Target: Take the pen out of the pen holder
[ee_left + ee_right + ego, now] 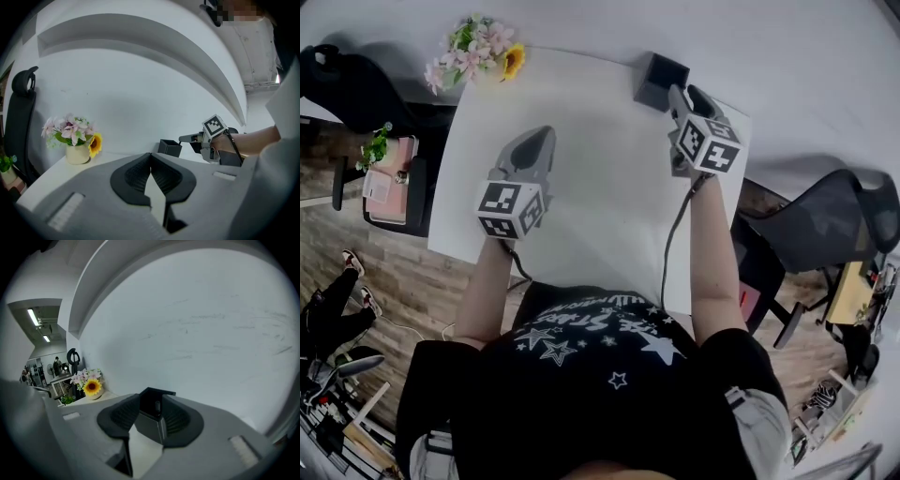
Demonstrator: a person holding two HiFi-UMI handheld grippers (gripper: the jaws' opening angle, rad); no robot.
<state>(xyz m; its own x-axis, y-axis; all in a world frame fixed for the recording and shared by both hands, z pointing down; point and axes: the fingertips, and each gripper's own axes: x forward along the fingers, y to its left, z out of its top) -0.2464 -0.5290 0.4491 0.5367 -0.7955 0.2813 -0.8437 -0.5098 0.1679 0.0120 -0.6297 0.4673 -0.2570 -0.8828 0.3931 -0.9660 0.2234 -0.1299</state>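
A black square pen holder stands at the far right corner of the white table. My right gripper reaches its near side, tips just at the rim. In the right gripper view the holder fills the gap between the parted jaws of my right gripper, and a dark pen top shows inside it; the pads do not press on anything. My left gripper hovers over the table's middle left, its jaws closed on nothing. From the left gripper view the holder sits just left of the right gripper.
A small vase of flowers with a yellow sunflower stands at the table's far left corner. A white wall runs right behind the table. A black chair stands to the right, and another dark chair to the left.
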